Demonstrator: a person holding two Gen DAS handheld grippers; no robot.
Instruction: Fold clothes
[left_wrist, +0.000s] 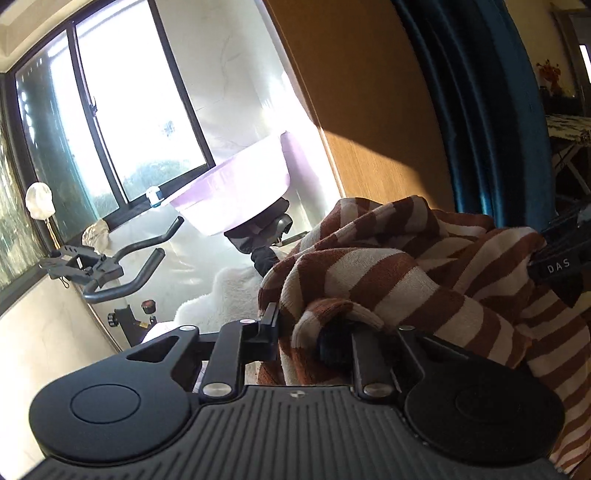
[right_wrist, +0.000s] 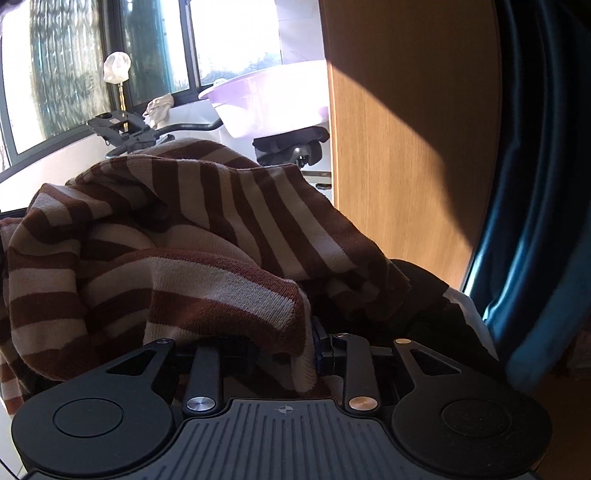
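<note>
**Left gripper pinching the striped knit**

The black left gripper has its jaws drawn close on a bunched fold of the brown-and-cream striped knitted garment, which heaps up ahead of the jaws and spills to their right. Right of the jaws, the black right gripper meets the same cloth at its far edge. Left of the jaws and beyond stands a black exercise bike; a pale lilac plastic basin rests on its saddle.

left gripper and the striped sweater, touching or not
Touching: the left wrist view shows the left gripper fingers closed on a bunched fold of the striped sweater.
</note>
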